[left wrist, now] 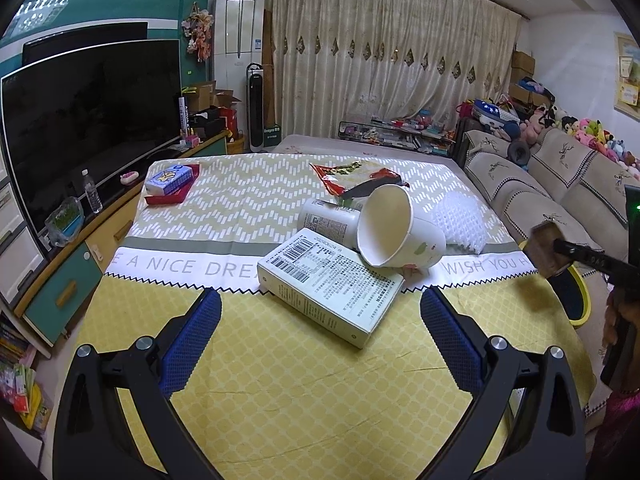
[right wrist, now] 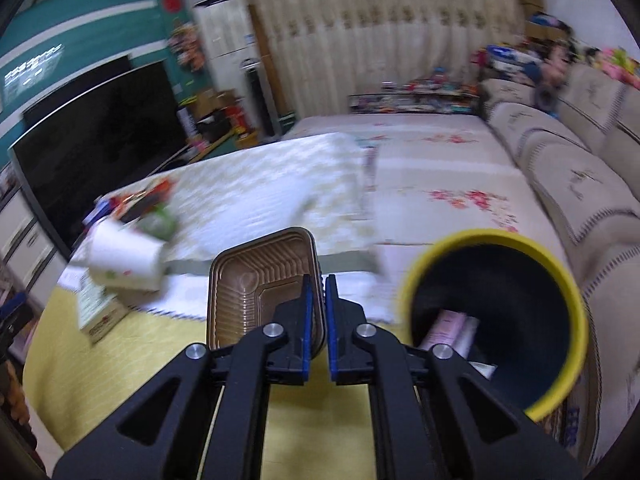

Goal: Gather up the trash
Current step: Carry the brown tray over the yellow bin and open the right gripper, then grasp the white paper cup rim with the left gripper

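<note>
My right gripper (right wrist: 319, 280) is shut on the rim of a brown ribbed plastic tray (right wrist: 256, 280), held up in the air just left of the yellow-rimmed dark bin (right wrist: 492, 240). The bin has a pink-white wrapper (right wrist: 452, 328) inside. In the left wrist view the brown tray (left wrist: 546, 246) shows at the right edge, over the bin (left wrist: 586, 300). My left gripper (left wrist: 320, 298) stands open above the yellow cloth, nothing between its fingers. Just past it lie a white box (left wrist: 332, 284), a tipped paper cup (left wrist: 400, 232), a white can (left wrist: 324, 220), a red snack bag (left wrist: 352, 178) and white foam netting (left wrist: 460, 220).
A tissue pack on a red tray (left wrist: 170, 178) sits at the table's far left. A TV (left wrist: 92, 120) and cabinet stand to the left, a sofa (left wrist: 560, 184) to the right beyond the bin. A person's hand (left wrist: 616, 312) holds the right gripper.
</note>
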`<state>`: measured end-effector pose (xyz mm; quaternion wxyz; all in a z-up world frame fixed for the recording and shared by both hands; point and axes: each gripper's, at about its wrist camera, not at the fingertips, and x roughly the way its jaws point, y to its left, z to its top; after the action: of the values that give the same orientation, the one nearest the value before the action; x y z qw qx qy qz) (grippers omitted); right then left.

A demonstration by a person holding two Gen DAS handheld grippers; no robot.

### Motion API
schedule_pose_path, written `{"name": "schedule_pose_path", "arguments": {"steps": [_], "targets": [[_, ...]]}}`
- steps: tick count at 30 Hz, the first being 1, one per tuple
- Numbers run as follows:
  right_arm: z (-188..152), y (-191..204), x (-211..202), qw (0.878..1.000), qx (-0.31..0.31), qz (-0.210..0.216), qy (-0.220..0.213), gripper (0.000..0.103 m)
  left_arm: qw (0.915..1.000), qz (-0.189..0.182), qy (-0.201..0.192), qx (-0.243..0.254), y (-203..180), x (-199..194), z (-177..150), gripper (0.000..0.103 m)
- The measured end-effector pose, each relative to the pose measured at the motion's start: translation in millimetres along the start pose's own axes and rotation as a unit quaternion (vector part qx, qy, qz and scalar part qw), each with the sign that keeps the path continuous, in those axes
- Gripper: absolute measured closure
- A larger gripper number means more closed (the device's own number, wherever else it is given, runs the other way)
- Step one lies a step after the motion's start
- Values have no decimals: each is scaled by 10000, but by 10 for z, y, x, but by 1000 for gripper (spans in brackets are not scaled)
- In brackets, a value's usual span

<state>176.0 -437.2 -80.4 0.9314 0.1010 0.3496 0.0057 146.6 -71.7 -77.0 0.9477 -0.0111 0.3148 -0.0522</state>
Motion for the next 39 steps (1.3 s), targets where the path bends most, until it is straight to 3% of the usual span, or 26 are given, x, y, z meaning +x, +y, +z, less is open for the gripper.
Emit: {"name": "schedule_pose_path", "arguments": {"steps": [11,13,14,15,26,39], "targets": [[-85,-906,154,9907,597,-1223,36,96,9998,-57,77,172,-149,59,38,5],[-105,-974,212,9870,566,-1501,10,89,9997,-69,94,199,-176,73,39,5],[-120,-1004,225,9851,589,-1615,3,75,9997,-71,102,213,-186,82,39,5],[-129,-1013,223,9849,630,-1609,-26,67,9996,-70,117,231,-197,94,43,5],[-174,-640,95,9897,365,-1369,-192,65,9981,-195,200,545,-294,340,130,5],[-178,-429,107,9933,245,-1120,-143,61,9895,-823,298,1151,-624,885,502,5]]}}
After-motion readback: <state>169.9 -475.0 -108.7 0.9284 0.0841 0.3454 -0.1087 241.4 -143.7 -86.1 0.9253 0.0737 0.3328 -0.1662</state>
